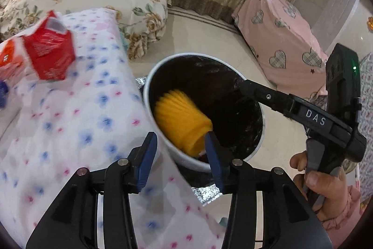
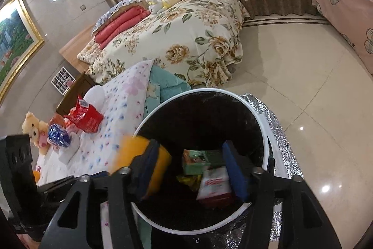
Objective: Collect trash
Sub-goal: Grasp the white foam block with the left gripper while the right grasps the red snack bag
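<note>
A white trash bin with a black liner (image 1: 149, 95) (image 2: 263, 123) stands on the floor beside the flowered bed. A yellow ribbed paper cup (image 1: 181, 120) (image 2: 139, 155) is blurred and tilted over the bin's mouth, loose and beside the right gripper's left finger. My right gripper (image 2: 193, 167) is open over the bin; in the left wrist view its arm (image 1: 303, 111) reaches across the bin. My left gripper (image 1: 180, 146) is open and empty at the bin's near rim. Green, white and red wrappers (image 2: 209, 176) lie inside the bin. A red packet (image 1: 50, 53) (image 2: 87, 118) lies on the bed.
A blue wrapper (image 2: 58, 134), an orange packet (image 1: 9, 57) and a teddy bear (image 2: 35, 130) lie on the flowered bedspread (image 1: 70, 120). A foil mat (image 2: 275, 123) lies under the bin. A floral-quilted bed (image 2: 186, 39) is behind and pink-covered furniture (image 1: 279, 39) to the right.
</note>
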The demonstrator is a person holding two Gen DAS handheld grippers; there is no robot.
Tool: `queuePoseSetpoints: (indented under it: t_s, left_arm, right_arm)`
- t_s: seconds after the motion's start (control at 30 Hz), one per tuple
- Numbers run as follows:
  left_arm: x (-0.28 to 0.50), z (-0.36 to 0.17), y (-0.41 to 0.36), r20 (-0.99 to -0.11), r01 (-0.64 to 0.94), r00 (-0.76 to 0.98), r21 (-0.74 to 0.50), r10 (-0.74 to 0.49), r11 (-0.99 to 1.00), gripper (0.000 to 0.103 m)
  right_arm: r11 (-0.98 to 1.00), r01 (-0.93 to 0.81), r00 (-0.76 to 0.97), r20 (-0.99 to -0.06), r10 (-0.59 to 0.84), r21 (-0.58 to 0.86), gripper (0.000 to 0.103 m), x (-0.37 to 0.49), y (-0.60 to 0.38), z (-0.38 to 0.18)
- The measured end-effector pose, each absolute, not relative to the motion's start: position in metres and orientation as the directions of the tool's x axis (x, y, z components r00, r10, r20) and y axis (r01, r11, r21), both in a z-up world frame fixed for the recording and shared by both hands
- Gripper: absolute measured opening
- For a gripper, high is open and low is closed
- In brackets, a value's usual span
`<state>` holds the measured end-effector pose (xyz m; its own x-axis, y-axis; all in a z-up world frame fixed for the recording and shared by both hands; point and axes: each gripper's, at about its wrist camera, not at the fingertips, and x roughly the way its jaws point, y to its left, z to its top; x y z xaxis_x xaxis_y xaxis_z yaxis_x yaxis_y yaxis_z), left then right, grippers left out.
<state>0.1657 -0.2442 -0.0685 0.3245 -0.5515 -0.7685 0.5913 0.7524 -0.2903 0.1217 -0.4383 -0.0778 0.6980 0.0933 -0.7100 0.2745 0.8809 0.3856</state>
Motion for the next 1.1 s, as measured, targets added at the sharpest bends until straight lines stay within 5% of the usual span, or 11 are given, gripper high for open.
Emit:
queuePoseSetpoints:
  t_s: [0.27,1.1]
  left_arm:
    - [0.153,-0.065,-0.187,-0.74,0.506,0.403,-0.311,-0.539,0.804,0.058]
    - [0.153,-0.076,-0.051,-0.737,0.264,0.558,-0.279,-0.382,0.923,0.066]
  right_arm:
    - [0.867,0.25,0.724,-0.678,0.127,0.43,0.086,0.11,-0.411,-0.068]
    - [0.922,0.006,0.674,-0.683,0.282,0.386,0.091,0.15,-0.284,-0.069]
